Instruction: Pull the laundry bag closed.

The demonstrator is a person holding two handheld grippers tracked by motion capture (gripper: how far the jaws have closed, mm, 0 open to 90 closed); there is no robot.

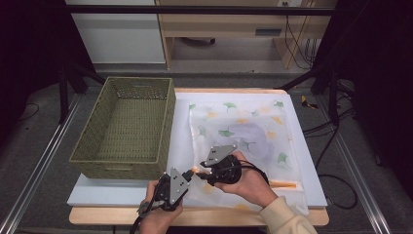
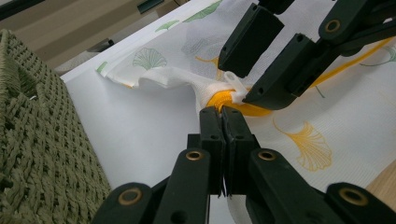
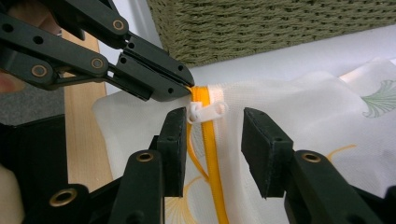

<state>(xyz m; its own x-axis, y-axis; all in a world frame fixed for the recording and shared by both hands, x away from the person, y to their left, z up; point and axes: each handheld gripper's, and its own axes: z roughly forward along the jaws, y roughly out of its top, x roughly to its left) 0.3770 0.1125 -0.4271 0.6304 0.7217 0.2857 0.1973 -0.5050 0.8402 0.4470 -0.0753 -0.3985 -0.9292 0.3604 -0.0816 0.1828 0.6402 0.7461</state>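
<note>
Nearby, green woven basket (image 1: pixel 127 127) empty; mesh bag (image 1: pixel 248 134) holds greyish item.

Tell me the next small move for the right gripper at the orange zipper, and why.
Probably close the right gripper on the small white plastic zipper pull. Its jaws stand open either side of the pull, while the left gripper is shut on the white ginkgo-print mesh bag at the end of the orange zipper, anchoring it.

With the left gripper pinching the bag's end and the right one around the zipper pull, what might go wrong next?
The right gripper is open around the small white zipper pull; closing off-centre could miss it. The left gripper pinches only the end of the orange zipper, so that grip may slip. The thin white leaf-printed mesh bag is bunched there and might snag.
</note>
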